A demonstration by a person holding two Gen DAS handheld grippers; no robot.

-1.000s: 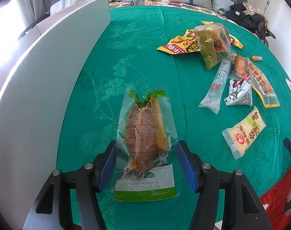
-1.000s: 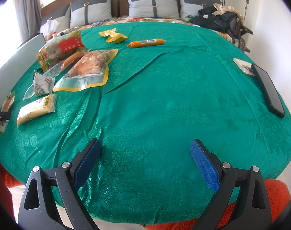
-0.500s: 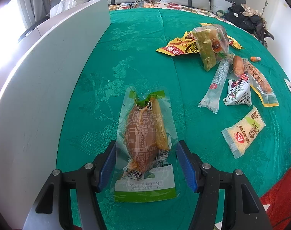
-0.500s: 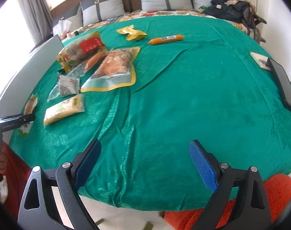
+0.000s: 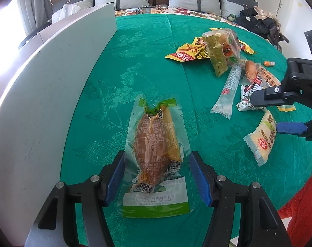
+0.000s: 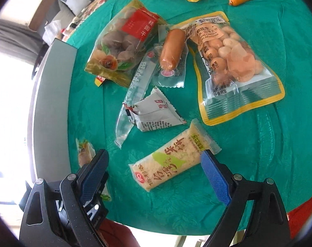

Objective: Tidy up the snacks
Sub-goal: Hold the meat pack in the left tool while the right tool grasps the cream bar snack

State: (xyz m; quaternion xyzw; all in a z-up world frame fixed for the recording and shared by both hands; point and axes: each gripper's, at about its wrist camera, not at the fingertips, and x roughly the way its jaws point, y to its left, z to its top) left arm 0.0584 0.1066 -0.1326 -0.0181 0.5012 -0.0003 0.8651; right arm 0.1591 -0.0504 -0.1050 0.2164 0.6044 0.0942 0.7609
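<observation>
A clear pouch with a brown snack and green trim lies flat on the green tablecloth. My left gripper straddles its lower half, open, with the blue pads beside the pouch's edges. My right gripper is open and hangs just above a pale yellow rice-cracker pack, which lies between its fingers. In the left wrist view the right gripper reaches in from the right over that pack. The pouch's top end peeks out by the right gripper's left finger.
Beyond the cracker pack lies a pile: a white triangular packet, a clear stick pack, a wrapped sausage, a peanut bag and a dried-fruit bag. A white board stands along the left edge.
My right gripper has swung left across the table and now hangs over the cracker pack, coming into the left wrist view. The left gripper and its pouch have stayed put.
</observation>
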